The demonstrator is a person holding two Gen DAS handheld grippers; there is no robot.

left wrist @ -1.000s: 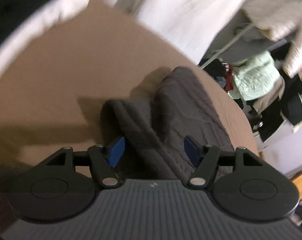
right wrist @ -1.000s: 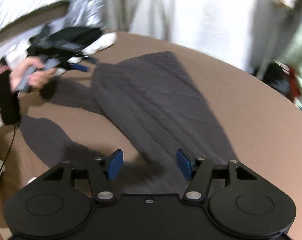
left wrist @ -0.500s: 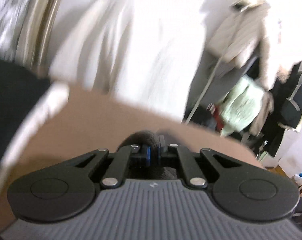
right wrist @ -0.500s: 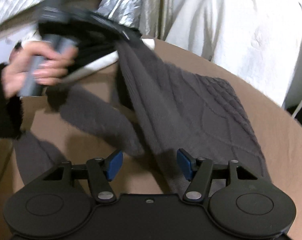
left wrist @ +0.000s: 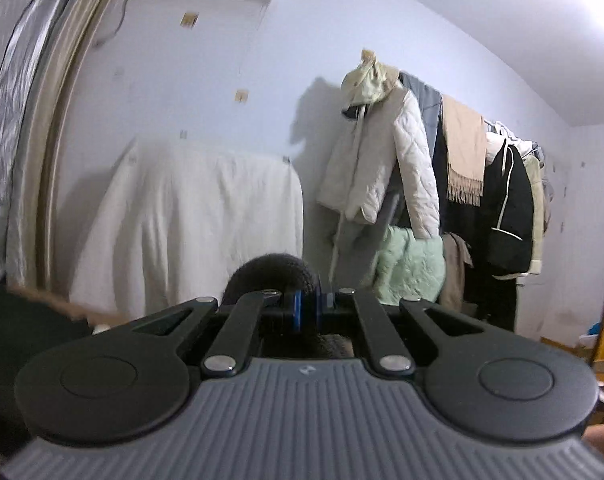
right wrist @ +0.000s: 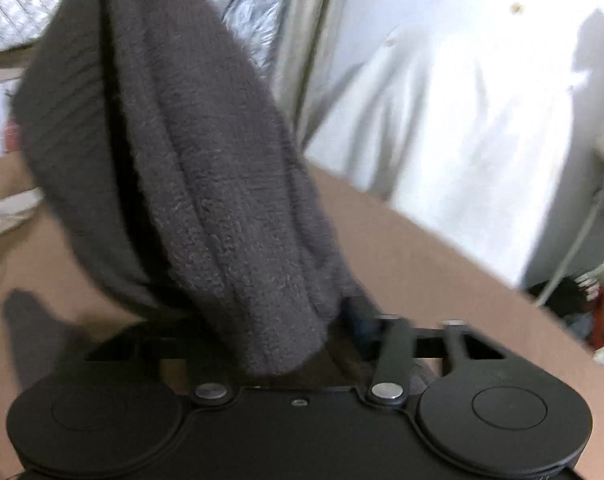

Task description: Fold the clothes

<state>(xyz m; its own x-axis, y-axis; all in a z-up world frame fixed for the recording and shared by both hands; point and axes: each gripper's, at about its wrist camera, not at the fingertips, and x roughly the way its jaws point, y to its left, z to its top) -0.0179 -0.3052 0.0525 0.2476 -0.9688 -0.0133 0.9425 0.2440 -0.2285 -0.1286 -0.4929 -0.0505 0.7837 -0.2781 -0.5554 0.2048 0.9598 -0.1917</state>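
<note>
A dark grey knit sweater point(right wrist: 205, 184) hangs in the air over the brown bed surface point(right wrist: 402, 256). My left gripper point(left wrist: 309, 309) is shut on a fold of the sweater point(left wrist: 269, 276), which bulges above its blue pads, and it is lifted high, facing the wall. In the right wrist view the sweater drapes down over my right gripper point(right wrist: 334, 328) and hides its left finger and the pads. The right finger's linkage point(right wrist: 394, 356) sits drawn inward, but the fingertips are covered by cloth.
A white sheet point(left wrist: 189, 224) hangs behind the bed. A clothes rack with a white quilted jacket point(left wrist: 382, 160), beige scarf point(left wrist: 464, 152) and black coat point(left wrist: 506, 216) stands at the right. A silver curtain point(right wrist: 253, 20) is at the back left.
My left gripper closed on the sweater's edge and lifted it off the bed, tilting up toward the wall. The sweater rose and swung in front of my right gripper, covering its fingers.
</note>
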